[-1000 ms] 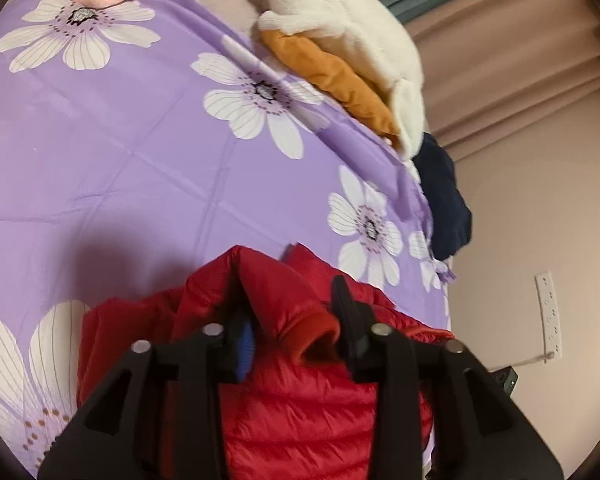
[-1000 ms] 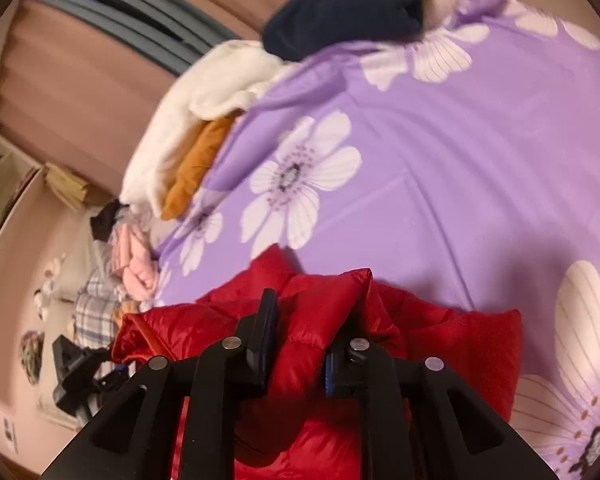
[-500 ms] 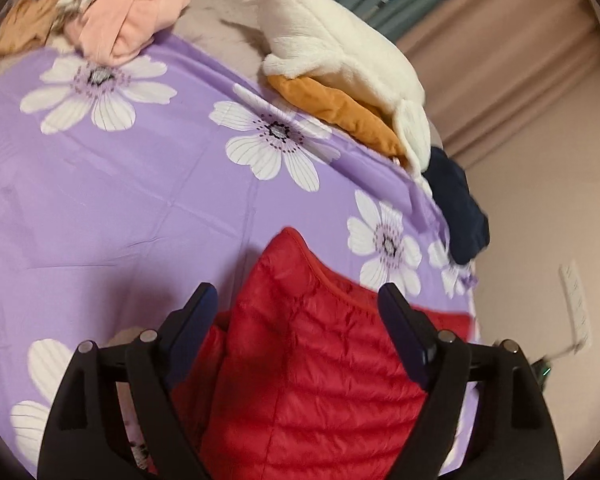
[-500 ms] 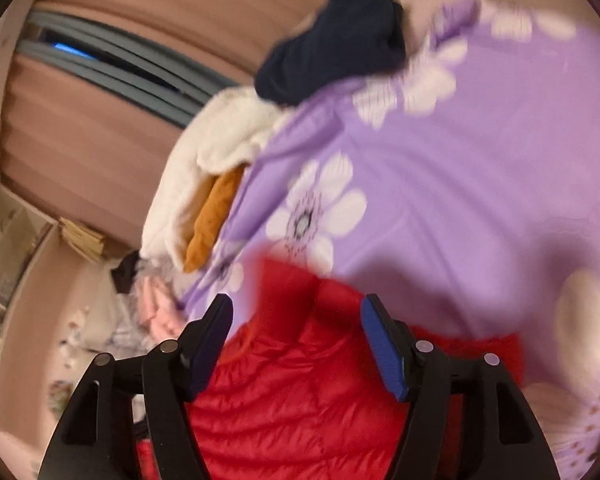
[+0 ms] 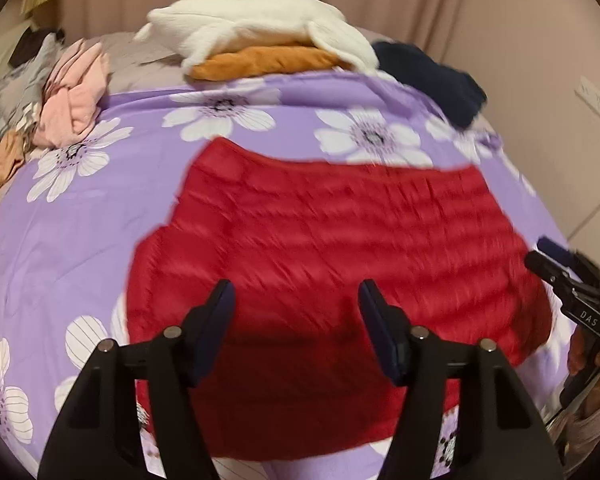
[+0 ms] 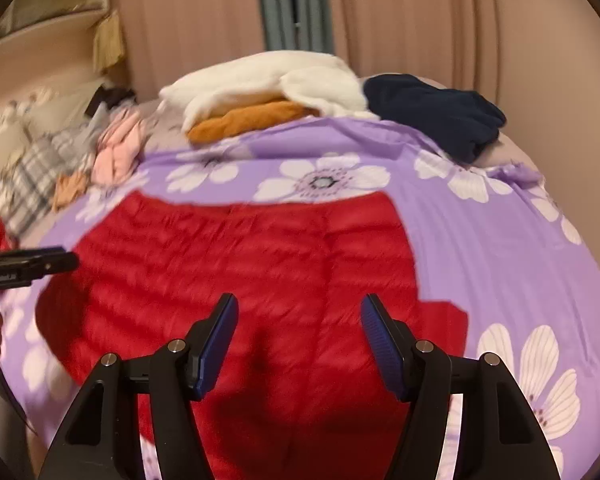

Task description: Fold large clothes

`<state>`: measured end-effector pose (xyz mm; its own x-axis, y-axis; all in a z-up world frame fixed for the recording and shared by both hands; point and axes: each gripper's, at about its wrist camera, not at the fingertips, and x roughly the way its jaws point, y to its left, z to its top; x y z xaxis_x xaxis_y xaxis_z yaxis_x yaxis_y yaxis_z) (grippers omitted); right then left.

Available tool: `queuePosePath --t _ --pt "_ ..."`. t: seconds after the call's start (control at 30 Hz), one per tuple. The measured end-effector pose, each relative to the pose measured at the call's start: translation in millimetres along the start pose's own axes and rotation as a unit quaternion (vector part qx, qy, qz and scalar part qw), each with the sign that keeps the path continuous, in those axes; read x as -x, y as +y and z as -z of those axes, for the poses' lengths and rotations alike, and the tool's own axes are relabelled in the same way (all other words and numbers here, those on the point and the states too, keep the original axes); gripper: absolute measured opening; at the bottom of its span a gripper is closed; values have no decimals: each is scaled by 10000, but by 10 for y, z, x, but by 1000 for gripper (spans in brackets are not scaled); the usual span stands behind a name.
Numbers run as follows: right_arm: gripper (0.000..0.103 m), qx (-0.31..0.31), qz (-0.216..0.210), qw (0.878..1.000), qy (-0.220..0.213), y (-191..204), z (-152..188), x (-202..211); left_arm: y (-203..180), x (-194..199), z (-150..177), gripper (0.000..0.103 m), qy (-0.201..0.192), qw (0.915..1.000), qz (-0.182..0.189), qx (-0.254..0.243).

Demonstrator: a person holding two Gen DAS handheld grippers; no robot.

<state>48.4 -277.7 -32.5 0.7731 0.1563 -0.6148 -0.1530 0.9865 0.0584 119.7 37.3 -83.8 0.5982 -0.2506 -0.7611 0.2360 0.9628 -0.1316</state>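
Note:
A red quilted puffer jacket (image 5: 328, 248) (image 6: 236, 264) lies folded flat on the purple flowered sheet (image 5: 80, 216) (image 6: 500, 248). My left gripper (image 5: 296, 292) hovers above the jacket's near part; its jaws are closing with nothing between them and no pad on the fabric. My right gripper (image 6: 298, 304) hangs open over the jacket's near half, holding nothing. The right gripper also shows at the right edge of the left wrist view (image 5: 560, 268), and the left one at the left edge of the right wrist view (image 6: 28, 264).
Along the far edge of the bed lie a white fleece (image 5: 256, 28) on an orange garment (image 5: 268, 62), a navy garment (image 5: 432, 80), and at the left a pink garment (image 5: 76, 96) with plaid and tan clothes. Curtains hang behind; a wall with a socket is on the right.
Both grippers let go of the bunched red jacket, opened, rolled level and drew back. The jacket now lies spread flat on the sheet.

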Motion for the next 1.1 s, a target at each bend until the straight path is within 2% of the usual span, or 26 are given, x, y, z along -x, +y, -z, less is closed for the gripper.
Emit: queuePosePath --t 0.1,0.23,0.3,0.5,0.67,0.83,0.93,1.1 --pt "66 64 -1 9998 214 25 90 -101 -128 -158 123 57 189 9996 -43 -191" --pt "65 -251 -95 9974 671 -74 203 -351 -185 -462 267 57 553 9974 -206 -407" --pt "65 -344 -159 9963 777 -118 247 -447 -155 -521 287 58 592 9972 -193 -417" --pt "65 -415 -166 9958 795 -89 313 -468 -77 -544 298 60 664 9976 -52 -171" --pt "65 -424 -70 9957 820 -58 287 -307 -23 -285 334 59 587 9980 98 192" --pt "65 -220 41 9987 468 -11 285 15 49 8 443 59 332 9986 -84 414" --pt "65 -207 13 9991 361 -26 335 140 125 44 554 59 371 9973 -169 607" --pt "65 -391 -41 9977 549 -114 434 85 162 -45 685 59 553 9953 -176 774"
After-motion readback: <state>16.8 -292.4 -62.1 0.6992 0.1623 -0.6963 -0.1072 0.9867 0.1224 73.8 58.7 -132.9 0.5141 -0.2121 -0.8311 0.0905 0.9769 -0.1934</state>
